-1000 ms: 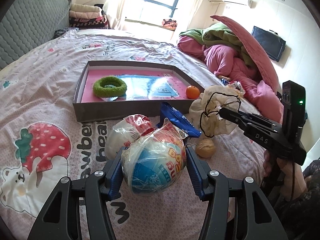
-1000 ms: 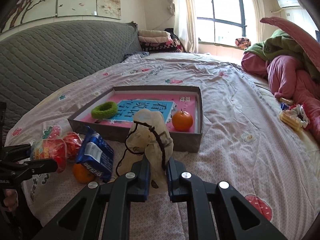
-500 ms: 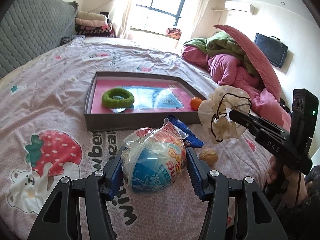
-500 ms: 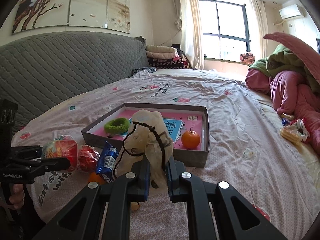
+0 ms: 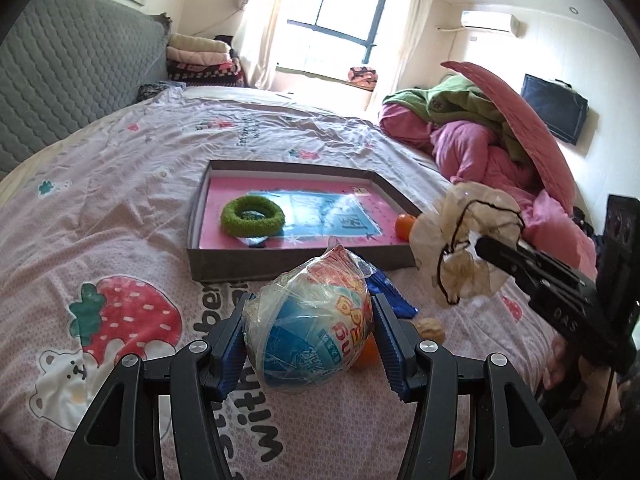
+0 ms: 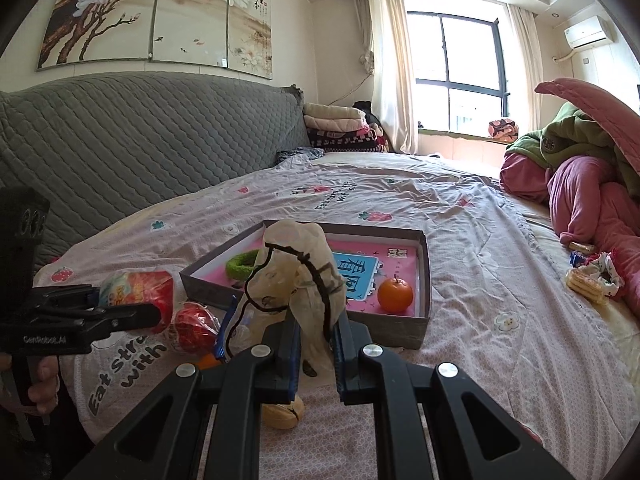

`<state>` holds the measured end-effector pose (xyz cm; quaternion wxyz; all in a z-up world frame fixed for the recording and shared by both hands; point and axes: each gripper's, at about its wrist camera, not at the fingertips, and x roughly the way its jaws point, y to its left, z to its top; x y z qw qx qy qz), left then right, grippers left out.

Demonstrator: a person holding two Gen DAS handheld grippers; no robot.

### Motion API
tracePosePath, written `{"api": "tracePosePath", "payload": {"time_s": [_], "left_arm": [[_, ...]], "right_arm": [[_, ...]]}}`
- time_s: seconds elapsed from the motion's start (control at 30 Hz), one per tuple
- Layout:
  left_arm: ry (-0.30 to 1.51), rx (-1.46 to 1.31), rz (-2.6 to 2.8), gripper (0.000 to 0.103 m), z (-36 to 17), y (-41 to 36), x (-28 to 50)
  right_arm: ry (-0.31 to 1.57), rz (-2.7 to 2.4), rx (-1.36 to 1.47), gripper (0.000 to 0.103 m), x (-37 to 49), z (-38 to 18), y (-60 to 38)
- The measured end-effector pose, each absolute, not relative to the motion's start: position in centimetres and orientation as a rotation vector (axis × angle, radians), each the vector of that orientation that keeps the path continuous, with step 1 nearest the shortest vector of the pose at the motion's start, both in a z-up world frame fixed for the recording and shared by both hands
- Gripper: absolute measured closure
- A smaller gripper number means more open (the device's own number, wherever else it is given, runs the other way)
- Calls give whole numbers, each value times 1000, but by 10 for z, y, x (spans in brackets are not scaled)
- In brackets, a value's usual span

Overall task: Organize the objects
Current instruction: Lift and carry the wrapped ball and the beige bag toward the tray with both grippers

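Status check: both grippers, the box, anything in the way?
Left gripper shut on wrapped ball. Right gripper shut on cream scrunchie. Box holds green ring and orange. Path to box clear.

Ring point(image 5: 253, 215) and orange point(image 6: 395, 295) in tray point(image 5: 296, 266); walnut point(image 5: 431, 330) before tray on bed point(image 5: 120, 160).

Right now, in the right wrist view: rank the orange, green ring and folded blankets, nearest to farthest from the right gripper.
1. Orange, in the tray's near right corner, just beyond the right gripper.
2. Green ring, left side of the tray, partly hidden.
3. Folded blankets, stacked at the far end by the window.
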<state>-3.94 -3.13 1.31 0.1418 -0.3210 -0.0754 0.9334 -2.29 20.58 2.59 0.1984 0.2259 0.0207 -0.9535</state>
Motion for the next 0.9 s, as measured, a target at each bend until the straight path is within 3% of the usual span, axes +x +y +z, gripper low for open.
{"api": "tracePosePath", "payload": {"time_s": [0.9], "left_arm": [[-174,-927,2797,44,30,-21,-76]], "right_arm": [[-10,-2665,626,89,-26,28,208]]}}
